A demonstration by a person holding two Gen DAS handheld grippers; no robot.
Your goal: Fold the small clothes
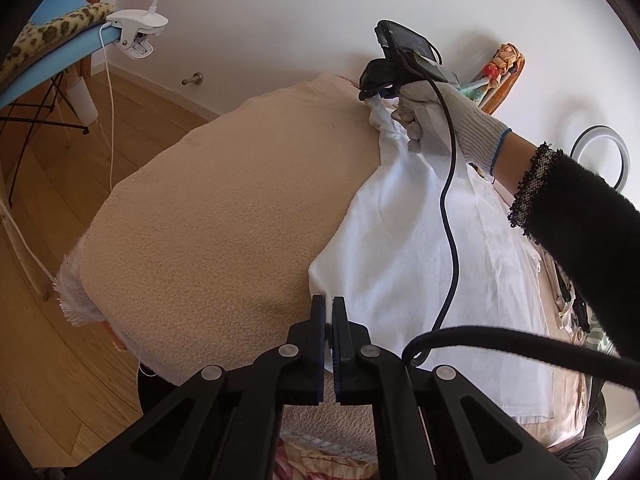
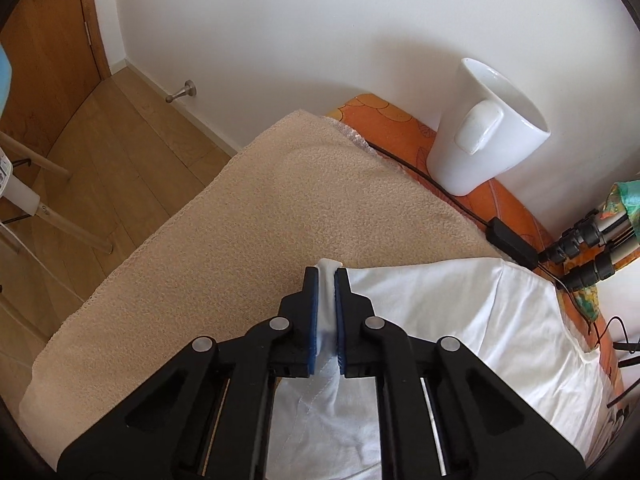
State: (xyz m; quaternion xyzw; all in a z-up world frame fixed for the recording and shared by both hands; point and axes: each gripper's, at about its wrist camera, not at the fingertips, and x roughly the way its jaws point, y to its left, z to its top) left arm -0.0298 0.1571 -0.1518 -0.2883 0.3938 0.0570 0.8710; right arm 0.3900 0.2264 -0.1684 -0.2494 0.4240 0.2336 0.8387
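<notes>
A white garment (image 1: 420, 248) lies spread on a beige towel (image 1: 224, 216) that covers the table. My left gripper (image 1: 329, 304) is shut on the garment's near left corner. My right gripper (image 1: 380, 94), seen across the table in the left wrist view, is shut on the garment's far corner and lifts it slightly. In the right wrist view the right gripper (image 2: 328, 274) pinches a fold of the white garment (image 2: 460, 320) between its blue pads (image 2: 314, 320), above the towel (image 2: 260, 216).
A white mug (image 2: 480, 136) stands on an orange cloth (image 2: 384, 120) by the wall, with a black cable and adapter (image 2: 512, 240) and tripod legs (image 2: 592, 240) beside it. A blue chair with a clip lamp (image 1: 136, 30) stands left. Wooden floor (image 1: 48, 360) lies beyond the table edge.
</notes>
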